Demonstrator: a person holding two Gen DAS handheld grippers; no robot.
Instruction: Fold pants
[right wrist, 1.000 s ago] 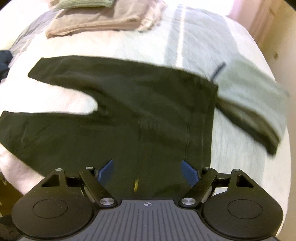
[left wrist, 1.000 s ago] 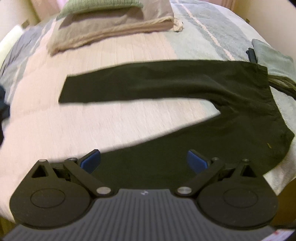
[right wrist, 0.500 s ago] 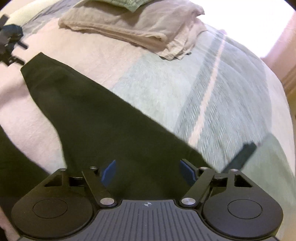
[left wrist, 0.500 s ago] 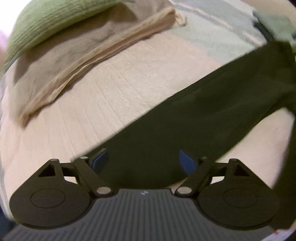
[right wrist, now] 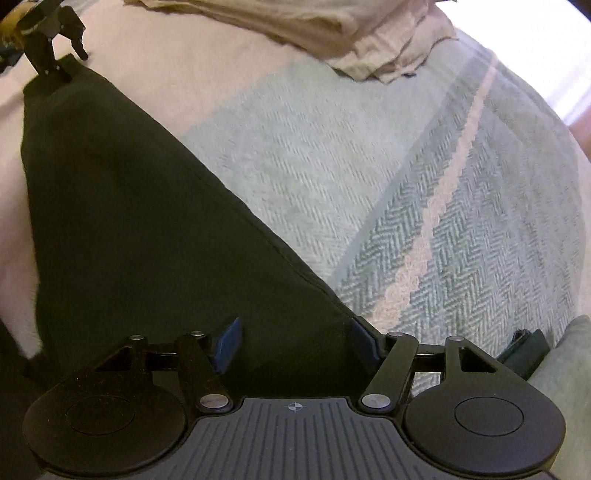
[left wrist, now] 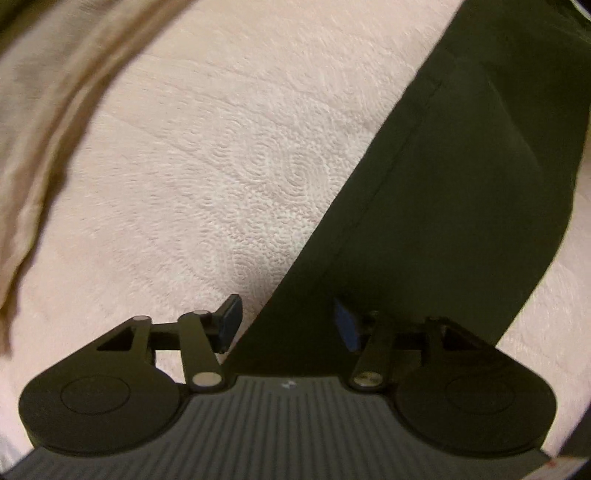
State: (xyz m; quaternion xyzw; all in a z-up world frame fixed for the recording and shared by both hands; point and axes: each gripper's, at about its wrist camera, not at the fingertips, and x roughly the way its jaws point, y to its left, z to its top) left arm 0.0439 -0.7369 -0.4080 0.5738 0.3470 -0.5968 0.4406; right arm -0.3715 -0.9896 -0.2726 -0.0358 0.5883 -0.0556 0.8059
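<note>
Both grippers have dropped much closer to the bed since a second ago, when each camera took in the whole spread garment; now each sees only one end of it. Seen from the left wrist, the left gripper (left wrist: 286, 325) points down at the hem end of one leg of the dark pants (left wrist: 461, 206). The hem edge runs diagonally from about 7 o'clock up to 1 o'clock, and the leg stretches off toward 1 o'clock. Its jaws are closing at roughly half width, with the hem corner between them: the left pad (left wrist: 229, 323) sits over the pale pink quilted bedspread (left wrist: 221, 155) just outside the cloth, the right pad over the dark fabric, and neither visibly presses it. A folded beige cloth (left wrist: 40, 110) lies at 10 o'clock. From the right wrist, the right gripper (right wrist: 295, 343) straddles the waist end of the pants (right wrist: 147, 221); its jaws are fairly wide and closing, fabric between them, its right pad at the cloth's outer edge, and no pinch shows. From there the leg runs long toward 11 o'clock, where the left gripper (right wrist: 51, 40) stands at its far corner. Green herringbone bedding with a pink stripe (right wrist: 424, 229) fills 1 to 3 o'clock, and folded beige cloths (right wrist: 351, 33) lie at 12 o'clock. No containers appear.
</note>
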